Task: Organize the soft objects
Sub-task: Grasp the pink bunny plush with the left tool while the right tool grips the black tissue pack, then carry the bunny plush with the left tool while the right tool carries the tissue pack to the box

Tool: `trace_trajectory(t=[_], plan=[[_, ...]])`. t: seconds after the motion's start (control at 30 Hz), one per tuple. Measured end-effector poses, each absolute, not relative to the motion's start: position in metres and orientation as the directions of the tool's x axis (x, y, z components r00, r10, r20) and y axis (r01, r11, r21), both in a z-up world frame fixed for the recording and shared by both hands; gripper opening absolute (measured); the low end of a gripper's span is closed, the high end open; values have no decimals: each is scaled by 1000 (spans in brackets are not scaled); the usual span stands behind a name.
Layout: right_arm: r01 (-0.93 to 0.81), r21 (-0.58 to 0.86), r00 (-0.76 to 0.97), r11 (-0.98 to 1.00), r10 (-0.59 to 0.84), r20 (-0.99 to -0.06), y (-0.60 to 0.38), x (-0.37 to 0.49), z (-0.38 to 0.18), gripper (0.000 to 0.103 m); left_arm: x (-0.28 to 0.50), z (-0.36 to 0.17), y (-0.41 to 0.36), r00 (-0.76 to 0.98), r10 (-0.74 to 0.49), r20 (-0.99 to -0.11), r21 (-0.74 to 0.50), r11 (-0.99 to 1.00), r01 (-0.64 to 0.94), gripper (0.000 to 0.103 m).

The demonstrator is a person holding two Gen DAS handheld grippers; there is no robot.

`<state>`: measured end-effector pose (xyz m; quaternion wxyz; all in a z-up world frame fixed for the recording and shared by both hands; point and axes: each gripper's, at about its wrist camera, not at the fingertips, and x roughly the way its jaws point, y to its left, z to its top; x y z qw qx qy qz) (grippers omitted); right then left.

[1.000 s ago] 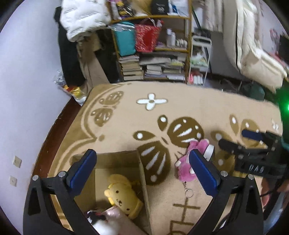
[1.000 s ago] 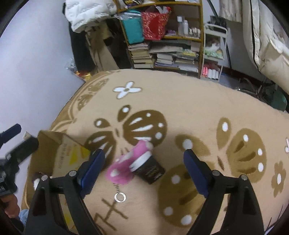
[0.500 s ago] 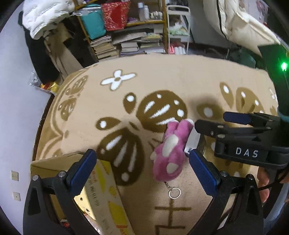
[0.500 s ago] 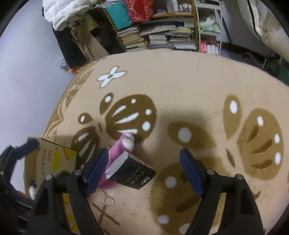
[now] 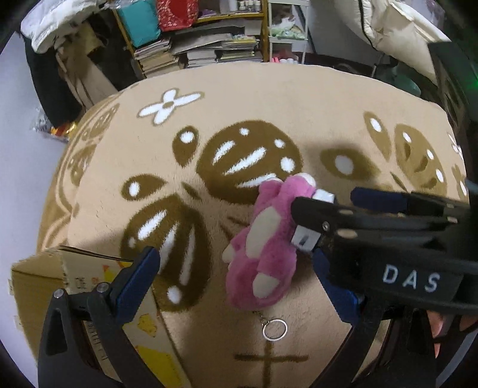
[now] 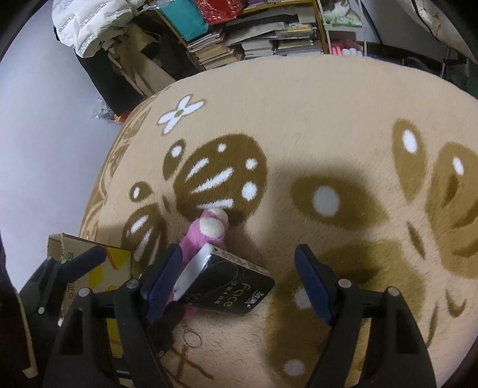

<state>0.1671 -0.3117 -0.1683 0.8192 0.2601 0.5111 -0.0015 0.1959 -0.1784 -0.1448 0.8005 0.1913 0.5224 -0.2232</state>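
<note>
A pink plush bear (image 5: 264, 247) with a key ring (image 5: 274, 329) lies on the beige patterned rug; it also shows in the right wrist view (image 6: 206, 231). A black tissue pack (image 6: 227, 288) lies against its right side. My left gripper (image 5: 239, 282) is open, straddling the bear just above the rug. My right gripper (image 6: 239, 280) is open and straddles the black pack; it reaches in from the right in the left wrist view (image 5: 324, 203). A cardboard box (image 5: 44, 283) stands at the lower left.
The rug (image 5: 269, 104) has brown butterfly and flower patterns. A bookshelf (image 5: 209, 38) with books, bags and bottles stands at the back, with a white jacket (image 5: 59, 24) and dark clothes to its left. White bedding (image 5: 388, 27) lies at the back right.
Both grippers have moved down and forward towards the pink bear and the black pack. The box has slid to the lower left edge and its inside is out of view.
</note>
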Motion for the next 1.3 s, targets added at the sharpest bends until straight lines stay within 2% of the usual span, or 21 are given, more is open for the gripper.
trace_trajectory(t=[0.03, 0.17, 0.2, 0.33, 0.4, 0.47, 0.5, 0.57, 0.63, 0.73, 0.83, 0.97, 1.17, 1.3], plan=[[272, 439, 476, 856, 277, -835, -312, 167, -172, 75, 197, -146, -178, 348, -164, -923, 61, 830, 554, 101], [293, 518, 481, 804, 344, -806, -316, 165, -184, 70, 198, -156, -179, 325, -145, -934, 62, 832, 551, 101], [294, 535, 485, 792, 358, -798, -317, 165, -186, 65, 198, -158, -179, 328, -145, -933, 64, 833, 550, 101], [310, 555, 491, 772, 369, -789, -319, 162, -190, 63, 199, -164, -177, 312, -179, -933, 19, 841, 541, 101], [312, 556, 499, 770, 365, -786, -320, 161, -189, 58, 199, -165, -177, 297, -210, -931, -12, 833, 553, 92], [313, 546, 511, 777, 346, -787, -319, 159, -186, 53, 198, -167, -179, 252, -241, -937, -55, 815, 577, 74], [311, 540, 512, 782, 342, -788, -319, 160, -185, 50, 198, -167, -180, 239, -248, -939, -65, 809, 584, 70], [302, 527, 515, 794, 330, -791, -318, 159, -182, 47, 198, -172, -181, 216, -235, -948, -67, 807, 586, 44], [300, 524, 510, 797, 330, -794, -320, 158, -181, 40, 206, -183, -179, 192, -189, -963, -54, 833, 550, 44], [305, 506, 507, 807, 312, -804, -322, 156, -182, 36, 213, -186, -172, 167, -231, -959, -122, 863, 490, 43], [315, 505, 518, 803, 300, -801, -325, 152, -181, 32, 210, -185, -175, 189, -216, -958, -94, 857, 506, 41], [312, 506, 531, 804, 294, -795, -325, 150, -177, 30, 200, -180, -180, 230, -196, -953, -39, 833, 552, 40], [304, 491, 549, 816, 271, -791, -323, 144, -167, 27, 191, -162, -174, 267, -213, -940, -39, 844, 536, 39], [288, 481, 564, 828, 260, -784, -322, 140, -154, 20, 188, -142, -163, 311, -223, -924, -37, 860, 508, 39]])
